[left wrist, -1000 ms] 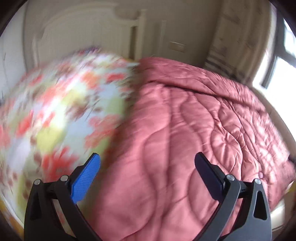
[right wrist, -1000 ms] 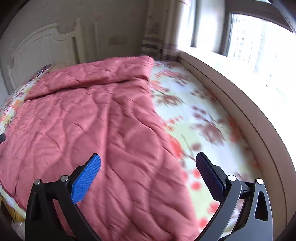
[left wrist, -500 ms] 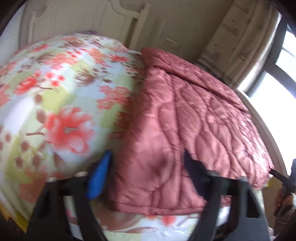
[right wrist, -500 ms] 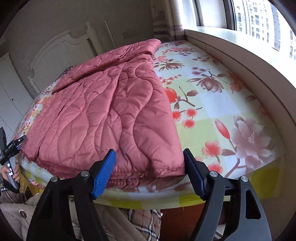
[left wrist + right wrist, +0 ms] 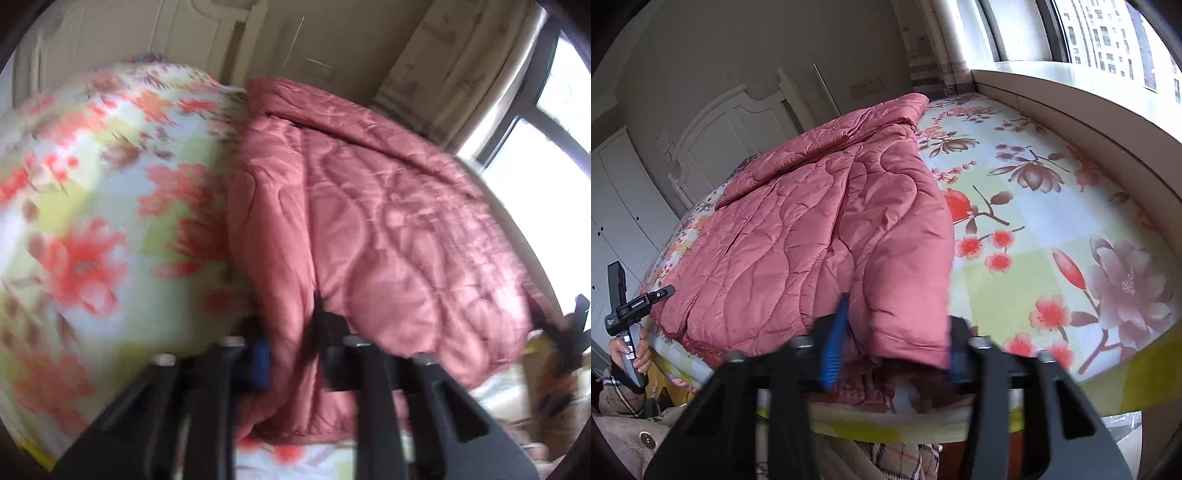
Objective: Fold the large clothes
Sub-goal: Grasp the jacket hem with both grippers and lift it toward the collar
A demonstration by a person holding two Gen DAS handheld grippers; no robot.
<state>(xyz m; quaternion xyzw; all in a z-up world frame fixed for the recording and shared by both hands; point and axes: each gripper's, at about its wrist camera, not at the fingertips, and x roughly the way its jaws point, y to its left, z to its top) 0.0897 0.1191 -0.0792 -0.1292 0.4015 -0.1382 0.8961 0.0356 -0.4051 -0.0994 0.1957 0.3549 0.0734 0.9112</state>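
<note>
Both grippers clench the pink quilted satin comforter (image 5: 820, 236) at the bed's near edge: left gripper (image 5: 291, 354) and right gripper (image 5: 890, 354) at opposite corners, its length running away toward the headboard.

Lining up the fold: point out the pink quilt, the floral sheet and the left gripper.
pink quilt (image 5: 798, 236), right wrist view, middle of its quilted top.
floral sheet (image 5: 1052, 221), right wrist view, bare part beside the quilt.
left gripper (image 5: 291, 354), left wrist view, between its fingertips at the quilt's near corner.
</note>
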